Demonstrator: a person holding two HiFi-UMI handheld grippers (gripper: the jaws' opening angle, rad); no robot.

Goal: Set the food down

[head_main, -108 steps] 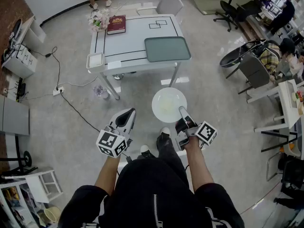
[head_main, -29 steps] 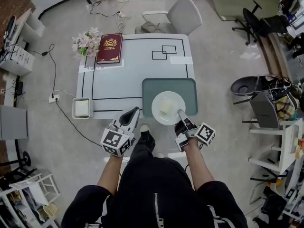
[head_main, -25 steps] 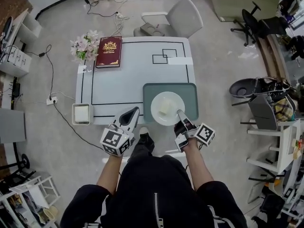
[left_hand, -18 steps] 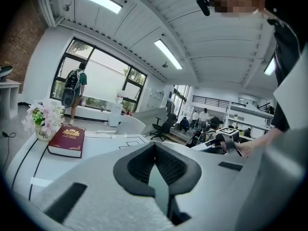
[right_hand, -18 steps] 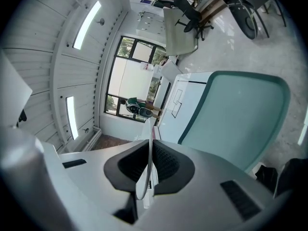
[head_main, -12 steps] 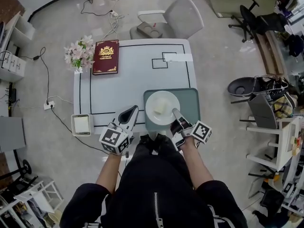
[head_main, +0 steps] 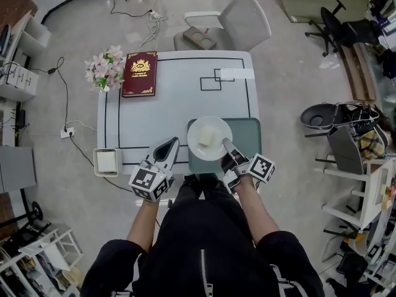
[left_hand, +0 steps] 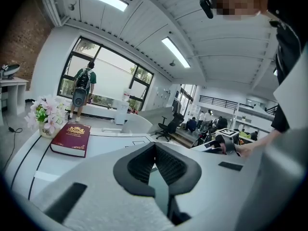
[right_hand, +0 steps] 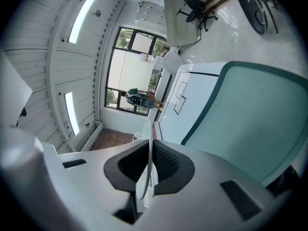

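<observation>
Black ribbed pads point(right_hand: 167, 162) of the right gripper point(head_main: 226, 145) are clenched on the thin rim of a round white plate point(head_main: 197, 146). It carries a pale block of food point(head_main: 208, 137) over a smooth green tray point(head_main: 249, 133) at the white desk's point(head_main: 161, 113) near right corner. The left gripper point(head_main: 169, 147) is closed on nothing at the near edge.

Left gripper point(head_main: 168, 145) closed, right gripper point(head_main: 226, 145) clamping, both forward.

White table point(head_main: 167, 113) — red book point(head_main: 139, 73), green tray point(head_main: 247, 129) on it.
</observation>
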